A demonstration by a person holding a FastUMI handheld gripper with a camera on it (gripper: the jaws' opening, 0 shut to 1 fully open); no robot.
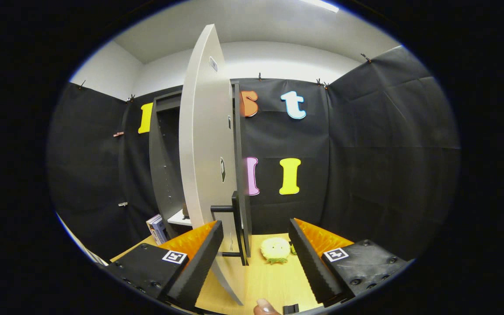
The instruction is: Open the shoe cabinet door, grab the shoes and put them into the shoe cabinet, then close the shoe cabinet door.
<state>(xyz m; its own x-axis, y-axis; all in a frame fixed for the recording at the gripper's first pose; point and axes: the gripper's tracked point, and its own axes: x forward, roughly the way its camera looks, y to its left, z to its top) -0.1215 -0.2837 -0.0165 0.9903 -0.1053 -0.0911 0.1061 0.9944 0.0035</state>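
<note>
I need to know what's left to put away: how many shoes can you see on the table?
1: a yellow shoe on the table, ahead of the open gripper, right of the cabinet door. Others may be hidden behind the door.

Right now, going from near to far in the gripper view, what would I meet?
Tool, open around the door's edge → door handle → yellow shoe on the table → cabinet → black cloth wall.

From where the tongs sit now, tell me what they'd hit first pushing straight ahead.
The tongs are open, with the cabinet door's edge and black handle standing between the fingers. Straight on, they would likely meet that handle first; the yellow shoe lies just beyond. Depth is hard to judge.
</note>
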